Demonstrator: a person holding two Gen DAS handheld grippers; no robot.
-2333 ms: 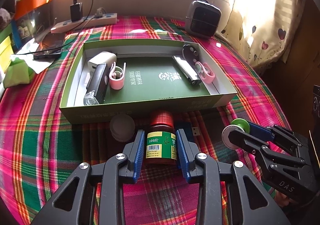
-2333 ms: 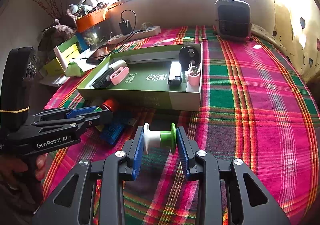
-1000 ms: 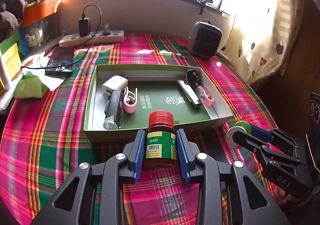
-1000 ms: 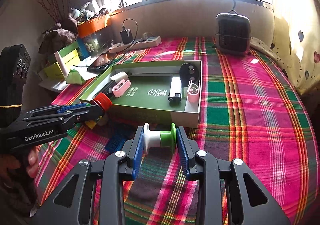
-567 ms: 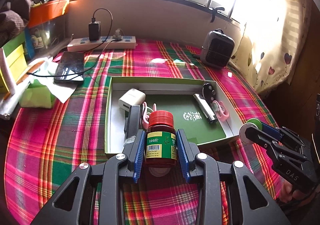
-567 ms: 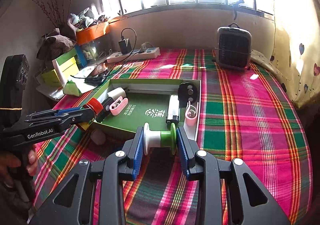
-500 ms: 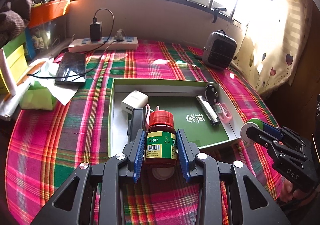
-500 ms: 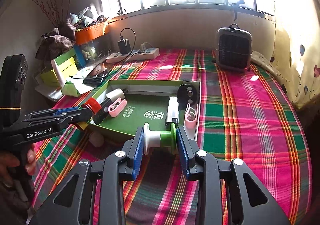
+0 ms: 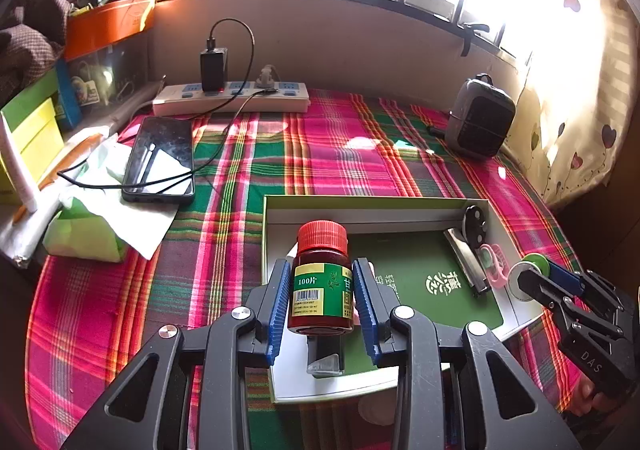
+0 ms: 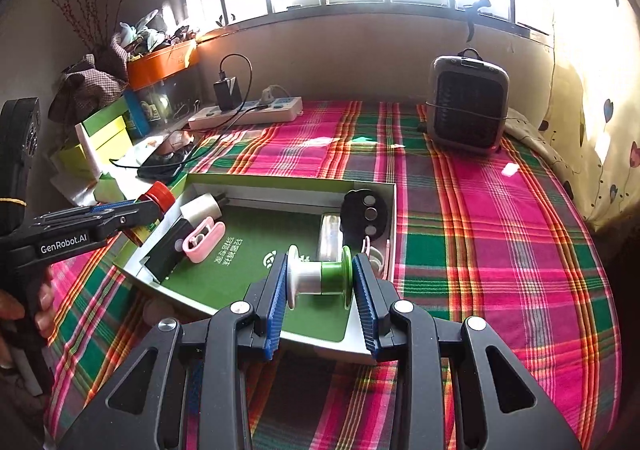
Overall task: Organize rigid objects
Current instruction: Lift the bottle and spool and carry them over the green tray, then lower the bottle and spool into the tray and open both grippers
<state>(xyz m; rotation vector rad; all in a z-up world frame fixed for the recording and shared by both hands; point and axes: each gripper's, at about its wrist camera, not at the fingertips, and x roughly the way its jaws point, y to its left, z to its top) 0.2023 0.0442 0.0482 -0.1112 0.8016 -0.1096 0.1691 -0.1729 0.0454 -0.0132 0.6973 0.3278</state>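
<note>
My left gripper (image 9: 321,300) is shut on a brown pill bottle (image 9: 322,282) with a red cap and green label, held upright above the left part of the green box (image 9: 372,204). My right gripper (image 10: 319,282) is shut on a white and green spool (image 10: 319,276), held over the box's near right part (image 10: 394,210). The box holds a black rectangular device (image 10: 168,250), a pink clip (image 10: 202,240), a white charger (image 10: 200,208), a silver lighter (image 10: 330,236), a black key fob (image 10: 366,216) and another pink clip (image 9: 494,258). The right gripper shows at the right edge of the left wrist view (image 9: 524,276).
A plaid cloth (image 10: 500,250) covers the table. A phone (image 9: 160,160), power strip (image 9: 232,100), tissue pack (image 9: 84,230) and boxes (image 9: 32,130) lie at the left. A small heater (image 10: 466,112) stands at the back right. A white round lid (image 9: 376,408) lies before the box.
Both grippers have risen and moved forward over the box with their objects held. The bottle is now above the box's left part, the spool above its near right part.
</note>
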